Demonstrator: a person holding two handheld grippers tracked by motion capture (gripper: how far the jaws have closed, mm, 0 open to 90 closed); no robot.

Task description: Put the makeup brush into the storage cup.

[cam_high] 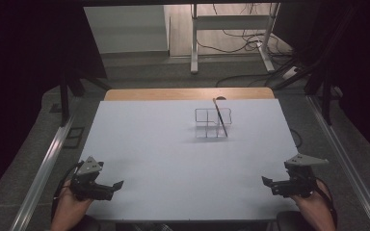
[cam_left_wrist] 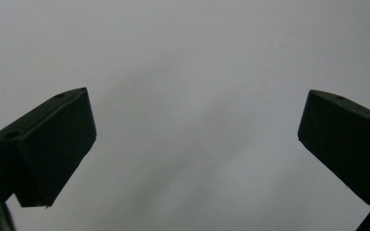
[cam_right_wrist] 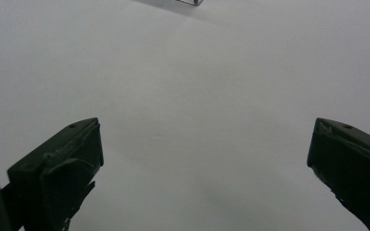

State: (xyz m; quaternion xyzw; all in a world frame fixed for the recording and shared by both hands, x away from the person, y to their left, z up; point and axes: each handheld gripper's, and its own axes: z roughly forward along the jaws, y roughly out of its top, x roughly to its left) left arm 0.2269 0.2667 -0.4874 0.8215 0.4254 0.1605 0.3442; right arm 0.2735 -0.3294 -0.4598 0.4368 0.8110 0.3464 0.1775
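The left gripper [cam_high: 107, 188] sits at the near left corner of the table [cam_high: 164, 159], its jaws spread wide with nothing between them. In the left gripper view the same gripper [cam_left_wrist: 196, 120] shows two blocky black fingers [cam_left_wrist: 53, 144] with flat, matte faces and chamfered edges, a small screw hole on top of each, and only bare table surface in the gap. The right gripper [cam_high: 275, 185] sits at the near right corner, likewise gaping wide and holding nothing. In the right gripper view it [cam_right_wrist: 204, 139] shows the same angular black fingers [cam_right_wrist: 60, 168], the left one scuffed and a little ragged along its inner edge. Each gripper carries a grey three-cornered plate on top and is held from below by a hand, the left hand [cam_high: 70, 207] and the right hand [cam_high: 315, 204] coming in from the near edge.

The table is a smooth, pale, matte sheet, with a strip of wood showing along its far edge.

Well apart from both grippers, toward the far side and slightly right of centre, stands a clear organizer [cam_high: 212, 123], a low box of transparent walls divided into compartments. A thin dark pen [cam_high: 220, 118] leans in it, tilted, its top toward the far left; which compartment holds it I cannot tell. A corner of the organizer [cam_right_wrist: 189, 2] peeks in at the top of the right gripper view.
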